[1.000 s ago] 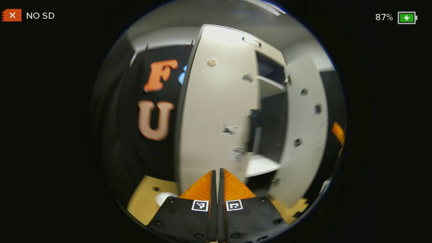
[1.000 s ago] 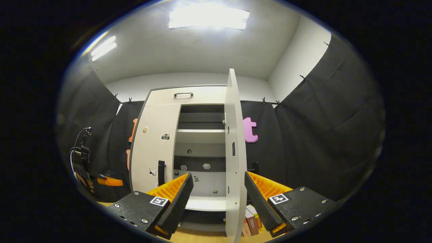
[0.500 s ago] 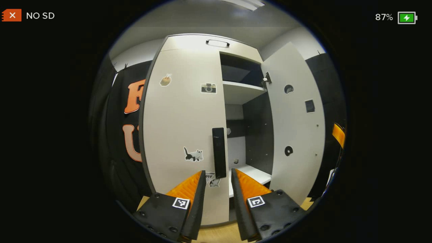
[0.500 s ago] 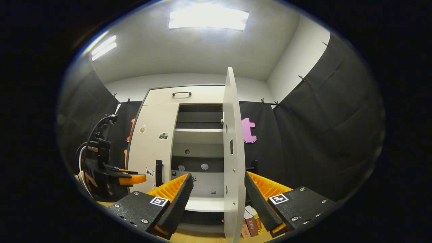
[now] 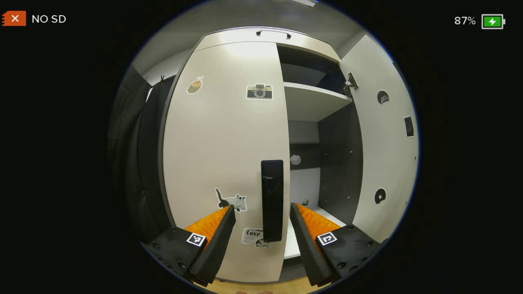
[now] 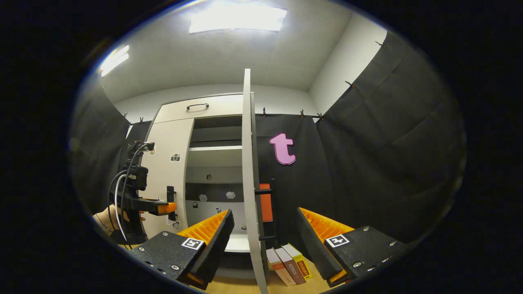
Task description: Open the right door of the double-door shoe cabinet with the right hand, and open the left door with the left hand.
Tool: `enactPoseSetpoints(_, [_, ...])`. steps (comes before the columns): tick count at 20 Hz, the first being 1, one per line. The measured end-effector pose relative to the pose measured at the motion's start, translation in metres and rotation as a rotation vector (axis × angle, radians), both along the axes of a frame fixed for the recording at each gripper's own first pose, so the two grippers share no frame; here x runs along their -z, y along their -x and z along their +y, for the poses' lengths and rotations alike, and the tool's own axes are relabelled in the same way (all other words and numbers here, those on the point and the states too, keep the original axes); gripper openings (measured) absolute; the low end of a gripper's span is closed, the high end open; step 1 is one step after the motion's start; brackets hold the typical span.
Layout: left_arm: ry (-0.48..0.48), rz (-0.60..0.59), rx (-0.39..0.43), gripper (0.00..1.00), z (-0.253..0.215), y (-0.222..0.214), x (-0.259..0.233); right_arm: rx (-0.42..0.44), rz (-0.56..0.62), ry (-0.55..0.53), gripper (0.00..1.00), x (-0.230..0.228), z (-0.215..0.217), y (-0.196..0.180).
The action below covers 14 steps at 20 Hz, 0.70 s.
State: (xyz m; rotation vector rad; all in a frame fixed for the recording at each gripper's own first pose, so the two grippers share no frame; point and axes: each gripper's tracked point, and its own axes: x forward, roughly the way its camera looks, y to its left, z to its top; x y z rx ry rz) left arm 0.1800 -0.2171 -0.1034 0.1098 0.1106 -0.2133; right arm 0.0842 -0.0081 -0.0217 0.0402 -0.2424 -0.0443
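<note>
The right door (image 6: 246,171) stands open; the left gripper (image 5: 261,226), fingers wide, should straddle the left door's handle (image 5: 272,200) squarely before closing.

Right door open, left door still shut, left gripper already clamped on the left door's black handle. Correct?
Not quite. The left gripper is open, not clamped: in the left gripper view its fingers stand apart on either side of the black handle, with a gap to it on each side. The rest holds: the left door is shut and the right door is swung open.
</note>
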Motion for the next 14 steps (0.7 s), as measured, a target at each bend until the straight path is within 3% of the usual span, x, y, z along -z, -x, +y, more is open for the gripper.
enactPoseSetpoints(6, [0.005,0.042,0.017,0.80,-0.023,-0.019,0.018,0.025,0.005,-0.033,0.93,0.010,-0.026,-0.007])
enactPoseSetpoints(8, [-0.020,0.038,-0.016,0.75,-0.018,-0.021,0.018,0.041,-0.006,-0.015,0.93,0.008,-0.029,-0.006])
enactPoseSetpoints(10, [-0.043,0.039,-0.046,0.65,-0.012,-0.024,0.020,0.029,-0.007,-0.013,0.93,0.009,-0.026,-0.006])
enactPoseSetpoints(13, [0.004,0.043,-0.032,0.34,-0.010,-0.020,0.021,0.000,-0.004,-0.027,0.93,0.009,-0.016,-0.004])
enactPoseSetpoints(14, [0.012,0.048,-0.035,0.32,-0.011,-0.021,0.023,-0.002,-0.004,-0.024,0.93,0.008,-0.015,-0.003])
